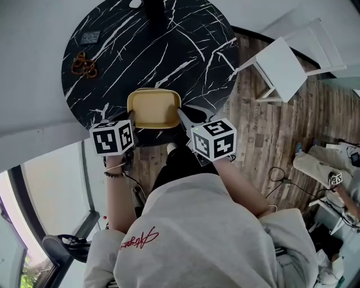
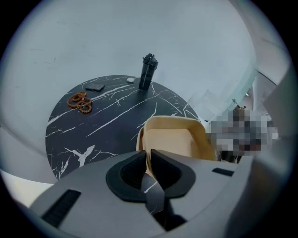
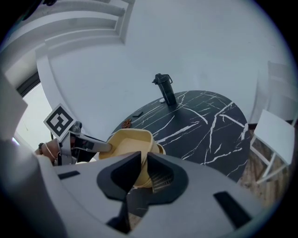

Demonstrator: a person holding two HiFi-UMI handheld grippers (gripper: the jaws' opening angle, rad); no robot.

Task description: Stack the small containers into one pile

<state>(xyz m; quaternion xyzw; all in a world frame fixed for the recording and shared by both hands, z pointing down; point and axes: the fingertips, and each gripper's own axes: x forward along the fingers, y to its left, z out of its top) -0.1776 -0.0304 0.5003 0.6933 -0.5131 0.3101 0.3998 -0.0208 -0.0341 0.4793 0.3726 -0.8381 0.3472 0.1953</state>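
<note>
A tan rectangular container [image 1: 153, 108] hangs at the near edge of the round black marble table [image 1: 185, 50], held from both sides. My left gripper [image 1: 130, 116] is shut on its left rim, and my right gripper [image 1: 183, 117] is shut on its right rim. In the left gripper view the container [image 2: 174, 139] rises straight from the left gripper [image 2: 148, 160], the thin wall pinched between the pads; a second rim edge shows just outside it. In the right gripper view the right gripper [image 3: 142, 162] clamps the container [image 3: 128, 142], with the left gripper's finger [image 3: 93, 146] on the far rim.
A black bottle [image 1: 153, 8] stands at the table's far edge. A brown coiled thing [image 1: 83, 64] and a small dark flat item [image 1: 90, 37] lie at the far left. A white folding chair [image 1: 284, 64] stands on the wooden floor to the right.
</note>
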